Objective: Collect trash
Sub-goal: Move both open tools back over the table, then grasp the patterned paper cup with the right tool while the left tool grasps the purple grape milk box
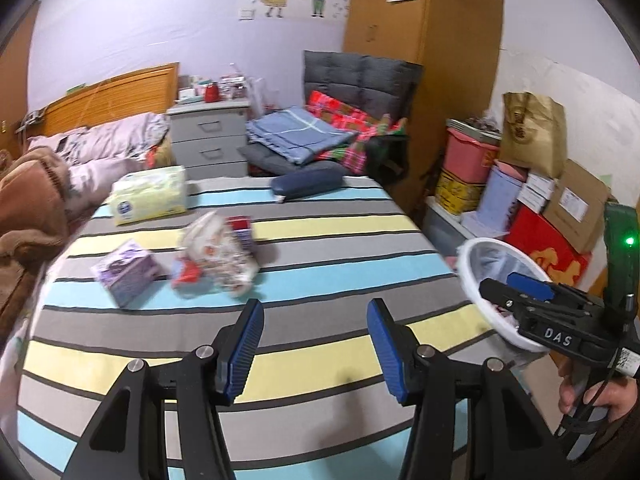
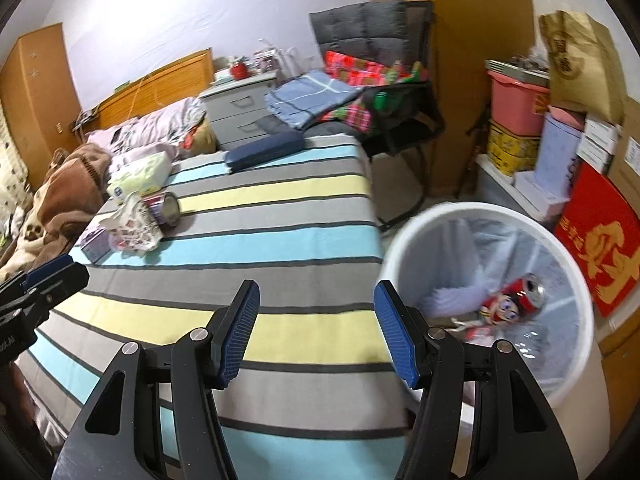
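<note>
A white trash bin (image 2: 576, 292) with a clear liner stands at the bed's right side; a red can (image 2: 520, 298) lies inside it. On the striped bed lie a crumpled printed wrapper (image 1: 218, 254), a red-labelled tin can (image 2: 166, 208) on its side, and a small purple box (image 1: 126, 272). My left gripper (image 1: 316, 344) is open and empty over the bed's near part. My right gripper (image 2: 316, 328) is open and empty over the bed's edge, just left of the bin; it also shows in the left wrist view (image 1: 516, 288).
A pack of tissues (image 1: 150, 196) and a dark blue case (image 1: 308, 184) lie farther up the bed (image 1: 320, 276). Blankets are heaped at the left. A chair (image 2: 384, 80) with folded cloths, a grey nightstand (image 1: 210, 136) and stacked boxes (image 1: 536, 208) stand beyond.
</note>
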A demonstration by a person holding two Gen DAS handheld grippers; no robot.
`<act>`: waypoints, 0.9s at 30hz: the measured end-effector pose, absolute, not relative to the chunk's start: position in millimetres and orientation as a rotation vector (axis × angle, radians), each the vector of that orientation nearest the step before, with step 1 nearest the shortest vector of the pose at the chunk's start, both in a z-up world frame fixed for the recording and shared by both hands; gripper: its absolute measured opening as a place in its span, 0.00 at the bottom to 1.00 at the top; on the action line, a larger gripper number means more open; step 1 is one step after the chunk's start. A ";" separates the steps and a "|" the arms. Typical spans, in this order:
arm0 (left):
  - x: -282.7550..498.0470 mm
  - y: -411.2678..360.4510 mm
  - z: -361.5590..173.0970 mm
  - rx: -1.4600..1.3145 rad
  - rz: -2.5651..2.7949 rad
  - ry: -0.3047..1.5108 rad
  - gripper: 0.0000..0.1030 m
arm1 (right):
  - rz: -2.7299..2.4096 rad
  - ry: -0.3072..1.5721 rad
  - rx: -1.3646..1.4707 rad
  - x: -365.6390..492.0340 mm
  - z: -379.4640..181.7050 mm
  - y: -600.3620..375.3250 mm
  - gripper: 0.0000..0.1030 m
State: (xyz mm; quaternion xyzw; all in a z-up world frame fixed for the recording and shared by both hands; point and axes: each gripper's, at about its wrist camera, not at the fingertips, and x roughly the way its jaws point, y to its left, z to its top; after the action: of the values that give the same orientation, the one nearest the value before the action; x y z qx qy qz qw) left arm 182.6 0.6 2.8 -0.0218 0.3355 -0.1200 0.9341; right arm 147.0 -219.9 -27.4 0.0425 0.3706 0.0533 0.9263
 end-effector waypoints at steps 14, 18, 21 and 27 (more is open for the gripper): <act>200.7 105.4 -5.6 -0.099 -0.091 0.676 0.55 | 0.323 0.767 0.060 178.5 -32.5 -136.9 0.59; 213.9 135.2 -11.1 -0.104 -0.061 0.694 0.55 | 0.374 0.777 0.044 190.7 -36.6 -110.8 0.59; 223.3 152.8 -15.3 -0.102 -0.051 0.706 0.55 | 0.407 0.789 0.041 197.9 -40.6 -95.5 0.59; 241.5 178.2 -24.2 -0.098 -0.046 0.725 0.55 | 0.431 0.802 -0.003 210.7 -47.0 -67.3 0.59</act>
State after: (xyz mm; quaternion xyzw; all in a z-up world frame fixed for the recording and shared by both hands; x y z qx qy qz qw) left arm 241.5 178.2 -24.2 -0.0477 0.3544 -0.0226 0.9336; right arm 210.7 -67.3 -47.0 -0.0013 0.3875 0.2083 0.8980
